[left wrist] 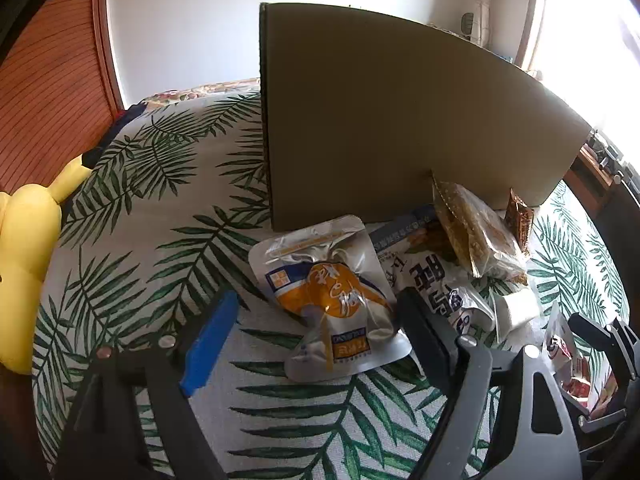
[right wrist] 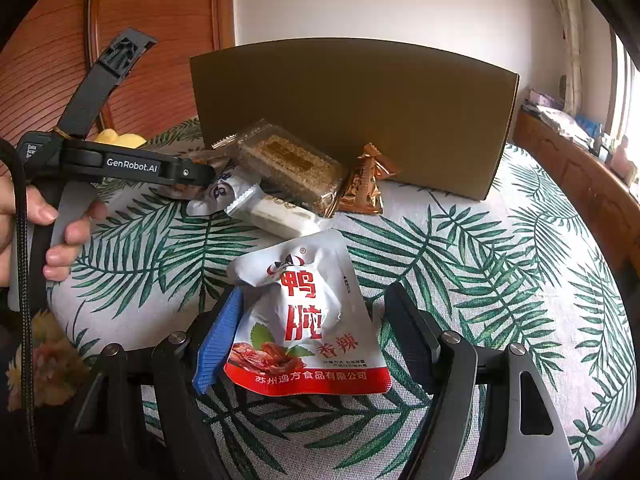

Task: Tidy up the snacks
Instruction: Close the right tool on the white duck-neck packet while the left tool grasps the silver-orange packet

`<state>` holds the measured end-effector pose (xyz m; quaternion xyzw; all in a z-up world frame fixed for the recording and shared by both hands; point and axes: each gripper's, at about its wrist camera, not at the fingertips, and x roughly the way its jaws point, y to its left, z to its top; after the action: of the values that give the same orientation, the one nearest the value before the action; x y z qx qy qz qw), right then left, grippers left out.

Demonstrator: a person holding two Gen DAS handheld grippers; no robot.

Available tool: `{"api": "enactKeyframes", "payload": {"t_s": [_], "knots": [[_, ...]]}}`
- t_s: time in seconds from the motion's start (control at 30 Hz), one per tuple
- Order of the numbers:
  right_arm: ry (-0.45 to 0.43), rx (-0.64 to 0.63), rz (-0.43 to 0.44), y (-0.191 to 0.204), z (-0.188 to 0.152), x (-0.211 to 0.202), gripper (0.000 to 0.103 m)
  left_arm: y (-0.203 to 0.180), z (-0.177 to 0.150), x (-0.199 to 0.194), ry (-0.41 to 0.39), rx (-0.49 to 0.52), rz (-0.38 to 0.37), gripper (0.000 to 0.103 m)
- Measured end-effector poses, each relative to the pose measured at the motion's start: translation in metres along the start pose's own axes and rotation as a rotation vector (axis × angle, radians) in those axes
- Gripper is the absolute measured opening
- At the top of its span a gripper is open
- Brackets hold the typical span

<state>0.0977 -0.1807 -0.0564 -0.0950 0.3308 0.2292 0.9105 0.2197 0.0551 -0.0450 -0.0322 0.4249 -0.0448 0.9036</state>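
White walls, a reddish slatted wooden panel (right wrist: 152,40) and a cloth with a green palm-leaf print (right wrist: 500,264) over the bench were seen around the snacks. A silver foil pouch with red Chinese characters and a red bottom band (right wrist: 308,320) lay flat on the cloth between the jaws of the right gripper (right wrist: 308,332); the jaws were spread apart, the blue-padded one just beside the pouch's left edge, the black one clear of it. A silver pouch with an orange label (left wrist: 332,300) lay between the parted jaws of the left gripper (left wrist: 316,320), neither jaw clamped on it. Behind these, a clear-wrapped sesame-coloured bar (right wrist: 288,164), a narrow white wrapped bar (right wrist: 280,210), a small bronze foil packet (right wrist: 362,188) and a white packet with blue print (right wrist: 218,192) were piled together against a brown cardboard box (right wrist: 352,112) standing on the cloth. A yellow plush toy (left wrist: 28,232) was seen at the cloth's left edge. In the right wrist view the left gripper was held by a hand (right wrist: 52,224).
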Motion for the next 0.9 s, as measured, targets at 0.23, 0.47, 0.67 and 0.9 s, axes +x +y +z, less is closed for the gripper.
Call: {"api": "enactKeyframes", "payload": {"t_s": [0.23,0.47,0.67,0.9], "knots": [[0.001,-0.001,0.0,0.0,0.0,0.0,0.074,-0.001,-0.003,-0.003,0.004,0.001,-0.003,0.083],[0.002,-0.002,-0.001,0.0,0.0,0.0,0.074,-0.002,0.004,0.0,0.026,-0.019,0.0,0.082],[0.011,-0.005,0.001,0.0,0.0,0.0,0.074,-0.002,0.007,0.004,0.021,-0.027,0.017,0.083],[0.015,-0.009,0.003,0.001,0.0,0.0,0.074,-0.007,0.0,-0.008,0.004,-0.011,-0.036,0.05]]}}
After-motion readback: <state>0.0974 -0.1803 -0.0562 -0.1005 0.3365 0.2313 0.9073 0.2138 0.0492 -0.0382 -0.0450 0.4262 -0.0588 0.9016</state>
